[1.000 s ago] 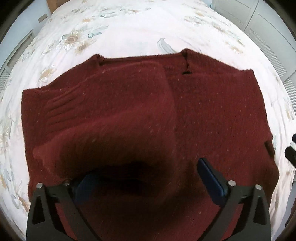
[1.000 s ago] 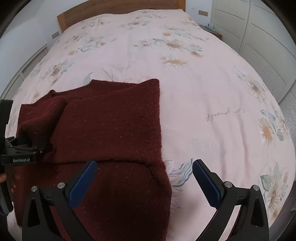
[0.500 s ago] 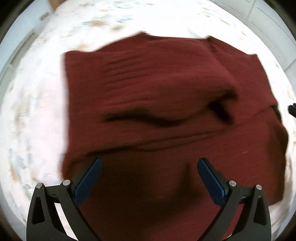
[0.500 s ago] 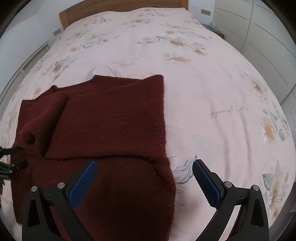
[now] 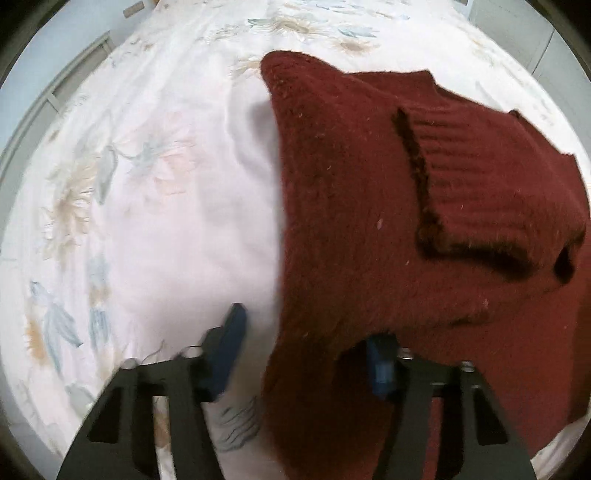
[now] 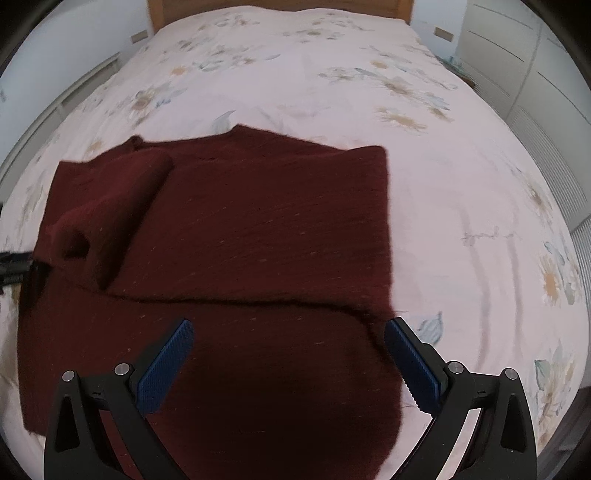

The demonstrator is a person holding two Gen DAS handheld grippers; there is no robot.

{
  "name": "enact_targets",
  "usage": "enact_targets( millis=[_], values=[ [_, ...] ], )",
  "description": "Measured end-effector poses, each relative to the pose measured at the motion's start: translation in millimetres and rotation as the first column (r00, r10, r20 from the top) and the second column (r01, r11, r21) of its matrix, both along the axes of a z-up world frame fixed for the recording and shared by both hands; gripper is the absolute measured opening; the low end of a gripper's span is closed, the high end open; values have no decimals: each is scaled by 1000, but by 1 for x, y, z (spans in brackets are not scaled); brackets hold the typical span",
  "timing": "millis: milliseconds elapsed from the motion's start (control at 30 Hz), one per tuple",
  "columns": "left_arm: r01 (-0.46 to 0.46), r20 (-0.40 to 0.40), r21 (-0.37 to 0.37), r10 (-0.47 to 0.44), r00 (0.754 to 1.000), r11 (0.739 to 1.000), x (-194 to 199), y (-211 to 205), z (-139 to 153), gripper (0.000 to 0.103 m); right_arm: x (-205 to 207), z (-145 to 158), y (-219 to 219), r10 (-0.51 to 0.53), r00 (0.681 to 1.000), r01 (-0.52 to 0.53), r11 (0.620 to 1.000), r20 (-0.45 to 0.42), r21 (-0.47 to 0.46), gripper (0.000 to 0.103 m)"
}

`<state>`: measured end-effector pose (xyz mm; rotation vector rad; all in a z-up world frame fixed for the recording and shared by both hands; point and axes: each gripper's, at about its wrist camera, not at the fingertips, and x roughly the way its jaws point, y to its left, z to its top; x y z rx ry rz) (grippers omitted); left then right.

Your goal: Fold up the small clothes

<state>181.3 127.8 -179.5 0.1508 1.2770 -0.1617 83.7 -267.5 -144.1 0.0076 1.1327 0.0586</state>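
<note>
Sweater (image 6: pixel 236 236), one only, dark red knit, lies on the bed (image 6: pixel 332 74), spread over the flowered pale pink cover toward its near left part, well short of the wooden headboard (image 6: pixel 280 7) at the far edge. Both sleeves are folded in over the body. One ribbed cuff (image 5: pixel 491 177) shows plainly in the left wrist view, lying across the body near the garment's left side. In the right wrist view the other folded sleeve forms a flat panel whose straight edge runs along the sweater's right side.

Two grippers are in view, each with two blue pads. The left gripper (image 5: pixel 306 350) points steeply down at the sweater's left edge. Its jaws have just been closing and now stand partway in, with the sweater's side edge hanging between them. The right-hand pad (image 5: pixel 382 360) is partly hidden under a fold of the knit, while the left-hand pad (image 5: pixel 231 343) stands over bare cover, just beside the cloth. Whether the pads already press on the fabric cannot be told from the picture, which is blurred.

The right gripper (image 6: pixel 288 358) hovers over the near right part of the sweater with its jaws spread wide and nothing gripped. One pad is above the red knit, the other at the garment's right edge.
</note>
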Motion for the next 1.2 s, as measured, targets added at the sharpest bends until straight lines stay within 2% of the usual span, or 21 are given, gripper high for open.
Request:
enact_targets(
  millis=[67,200,333,400,467,667,800,867,900,1000,1167,1200],
  values=[
    [15,-6,-29,-16,1000,999,3,-2,-3,27,2,-3,13,25,1000,-26,1000,-11,-8,103],
    [21,18,-35,-21,1000,999,2,-11,-7,18,8,-4,43,97,995,-97,995,-17,-19,103],
    [-39,11,-142,41,999,989,8,11,-8,16,13,0,71,163,987,-163,986,-8,-26,103],
    [-97,-14,-223,96,995,970,11,27,-13,16,16,3,84,190,982,-190,981,-3,-32,103],
    [-124,-28,-265,120,992,956,13,35,-18,16,21,8,99,224,975,-224,974,6,-35,103],
    [-105,-22,-213,103,994,971,18,16,-26,16,41,28,160,359,932,-355,932,48,-72,103],
    [-94,-19,-192,92,996,977,16,3,-23,16,56,28,204,443,896,-438,894,34,-95,103],
    [-97,-22,-186,94,995,978,11,-5,-20,16,63,22,228,485,874,-481,870,14,-108,103],
    [-96,-22,-182,93,995,979,-4,-12,-17,16,66,18,240,507,862,-503,856,1,-117,103],
    [-91,-20,-171,89,996,981,-3,-14,-20,16,74,4,263,550,834,-549,825,-35,-135,103],
    [-94,-24,-178,91,996,980,-5,-6,-17,16,86,-18,277,558,825,-565,810,-87,-155,102],
    [-94,-25,-178,91,996,980,-5,-7,-17,16,87,-21,277,554,828,-561,816,-89,-138,99]
  ],
)
